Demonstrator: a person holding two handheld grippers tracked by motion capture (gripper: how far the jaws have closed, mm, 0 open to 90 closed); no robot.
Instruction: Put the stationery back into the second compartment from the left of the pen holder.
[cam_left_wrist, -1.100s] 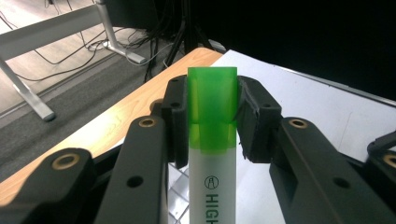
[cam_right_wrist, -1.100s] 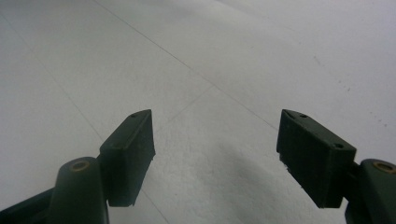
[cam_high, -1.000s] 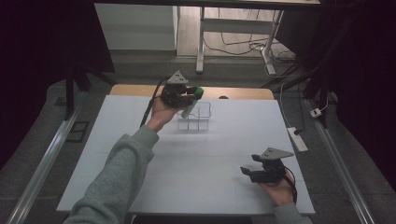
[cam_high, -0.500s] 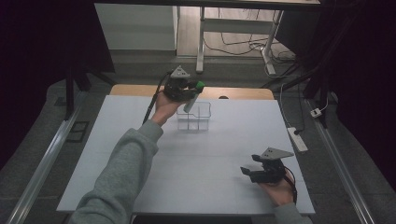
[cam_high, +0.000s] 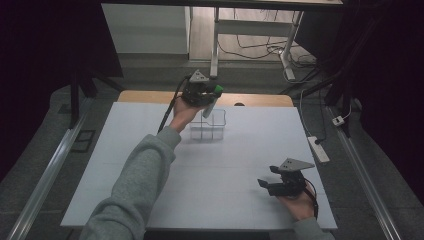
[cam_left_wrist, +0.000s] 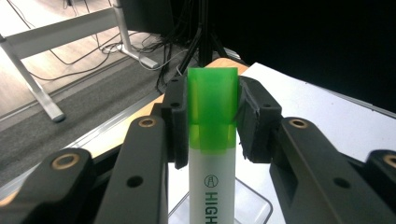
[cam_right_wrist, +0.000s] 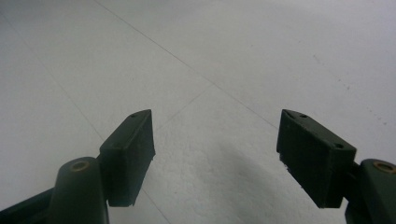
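Left gripper (cam_high: 209, 96) is raised over the far edge of the white table (cam_high: 150, 165), its 2 jaws clamped on a highlighter (cam_left_wrist: 211, 154) just above a clear bin (cam_high: 208, 125). From above the pen is a pale stick with a green tip; the left gripper view shows the green cap pinched between the pads and "HIGH" printed on the barrel. Right gripper (cam_high: 270, 184) rests near the front right corner, jaws apart, holding nothing.
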